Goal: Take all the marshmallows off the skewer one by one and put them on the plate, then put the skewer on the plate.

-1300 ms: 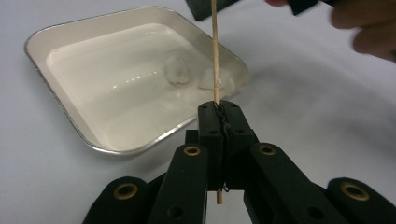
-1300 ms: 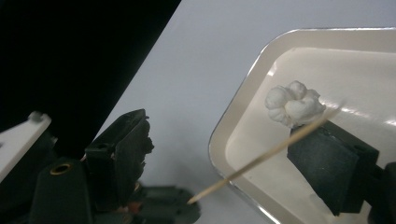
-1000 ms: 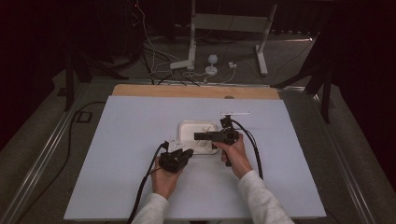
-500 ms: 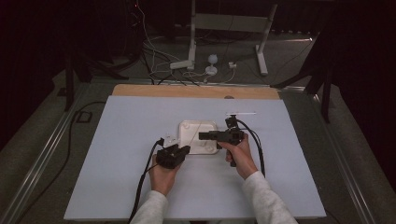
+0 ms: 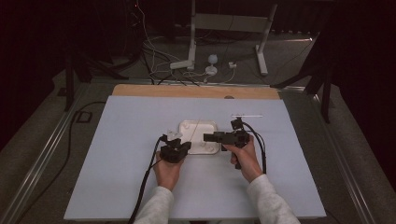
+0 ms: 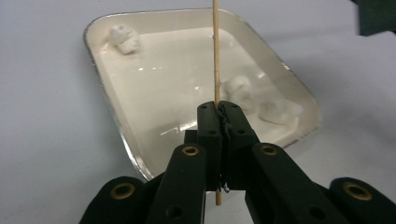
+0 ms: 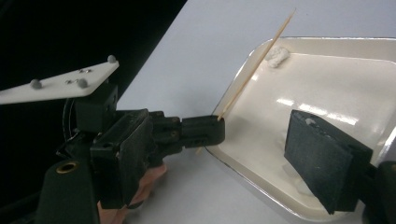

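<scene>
Here, left gripper (image 6: 219, 109) fingers pinch thin wooden skewer (image 6: 216, 56), its long axis pointing across shallow white tray (image 6: 112, 116); right gripper (image 5: 211, 137) fingers spread, probably over white lumps (image 6: 238, 88).

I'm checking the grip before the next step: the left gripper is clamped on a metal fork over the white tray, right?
Not a fork: the left gripper is clamped on a thin wooden skewer over the white tray, as the left gripper view shows.

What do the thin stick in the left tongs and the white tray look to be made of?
Stick: pale tan, matte, with faint fibrous flecks along its straight length, so most likely wood or bamboo, like a skewer. Tray: glossy cream-white inside with bright light reflections and a thin silvery edge along the rim, which suggests enamelled or coated metal, though glazed ceramic or plastic can't be ruled out.
</scene>
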Action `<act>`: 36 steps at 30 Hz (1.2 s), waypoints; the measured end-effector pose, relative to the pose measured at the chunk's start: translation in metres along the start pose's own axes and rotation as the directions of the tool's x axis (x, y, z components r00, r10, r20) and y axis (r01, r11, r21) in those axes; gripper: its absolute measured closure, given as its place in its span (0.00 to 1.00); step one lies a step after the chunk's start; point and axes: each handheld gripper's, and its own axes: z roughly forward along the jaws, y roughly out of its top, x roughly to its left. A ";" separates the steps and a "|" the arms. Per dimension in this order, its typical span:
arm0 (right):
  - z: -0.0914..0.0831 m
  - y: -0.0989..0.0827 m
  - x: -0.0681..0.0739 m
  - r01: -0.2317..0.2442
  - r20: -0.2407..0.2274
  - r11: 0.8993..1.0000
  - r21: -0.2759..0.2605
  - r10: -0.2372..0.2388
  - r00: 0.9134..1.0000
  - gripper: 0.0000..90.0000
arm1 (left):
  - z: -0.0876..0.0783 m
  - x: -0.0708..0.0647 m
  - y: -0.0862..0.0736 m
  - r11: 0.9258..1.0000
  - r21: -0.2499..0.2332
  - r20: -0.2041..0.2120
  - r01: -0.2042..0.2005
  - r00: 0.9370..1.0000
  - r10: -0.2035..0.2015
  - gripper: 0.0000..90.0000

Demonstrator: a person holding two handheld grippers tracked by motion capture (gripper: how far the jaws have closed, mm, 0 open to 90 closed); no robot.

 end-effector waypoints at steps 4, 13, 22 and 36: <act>-0.002 -0.001 0.001 0.010 0.008 1.000 0.001 -0.010 1.000 0.25 | 0.004 0.002 0.000 1.000 0.009 -0.027 0.021 0.999 -0.021 0.98; -0.001 -0.003 0.003 0.024 0.014 1.000 0.004 -0.024 1.000 0.25 | 0.010 0.005 0.000 0.999 0.032 -0.072 0.042 0.997 -0.040 0.97; -0.003 -0.005 -0.001 0.024 0.028 1.000 0.001 -0.024 0.999 0.25 | 0.012 0.003 -0.001 0.999 0.009 -0.056 0.046 0.997 -0.045 0.75; -0.007 -0.011 0.006 0.158 0.125 0.987 -0.019 -0.154 0.980 0.17 | -0.027 0.011 0.011 0.991 -0.131 0.118 0.025 0.993 -0.010 0.23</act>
